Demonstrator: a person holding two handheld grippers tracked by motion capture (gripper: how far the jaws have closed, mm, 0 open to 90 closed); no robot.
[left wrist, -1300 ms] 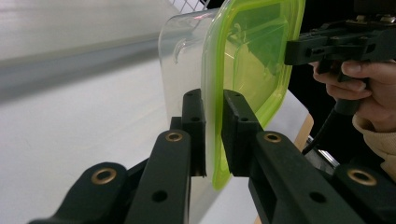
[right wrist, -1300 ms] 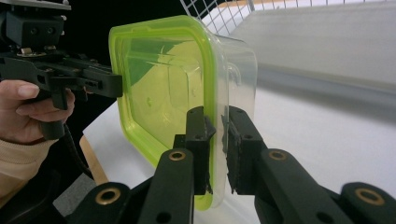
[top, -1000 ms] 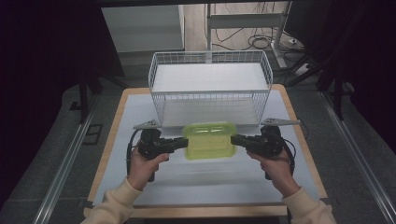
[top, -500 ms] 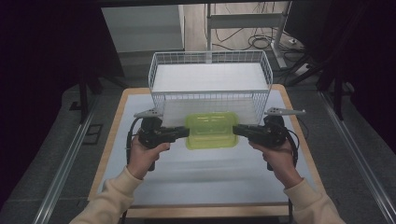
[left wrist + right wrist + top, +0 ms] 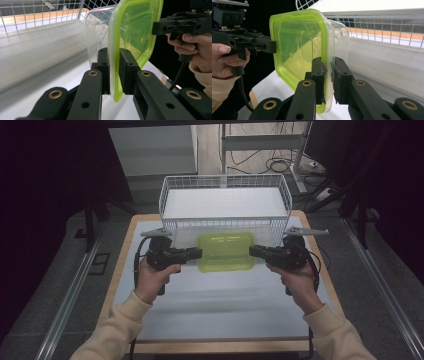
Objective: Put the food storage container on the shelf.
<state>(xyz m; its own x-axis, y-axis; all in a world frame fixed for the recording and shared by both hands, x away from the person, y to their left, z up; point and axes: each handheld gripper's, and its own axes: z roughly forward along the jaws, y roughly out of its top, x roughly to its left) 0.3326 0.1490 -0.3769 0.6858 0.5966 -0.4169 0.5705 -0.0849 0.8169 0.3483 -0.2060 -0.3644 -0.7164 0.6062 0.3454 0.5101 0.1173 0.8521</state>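
Hanging between both tongs — left, right — a green-lidded container.

Cream sleeves; black left gripper and right gripper, brass-ringed screw holes, grey three-cornered top plates, trailing black cables.

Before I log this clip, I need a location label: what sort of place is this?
Probably a lab or recording workspace, not a home: a bare white-topped table, a desk frame with loose cables on the floor behind it, and each hand-held gripper clamping a green-lidded container before a wire basket.
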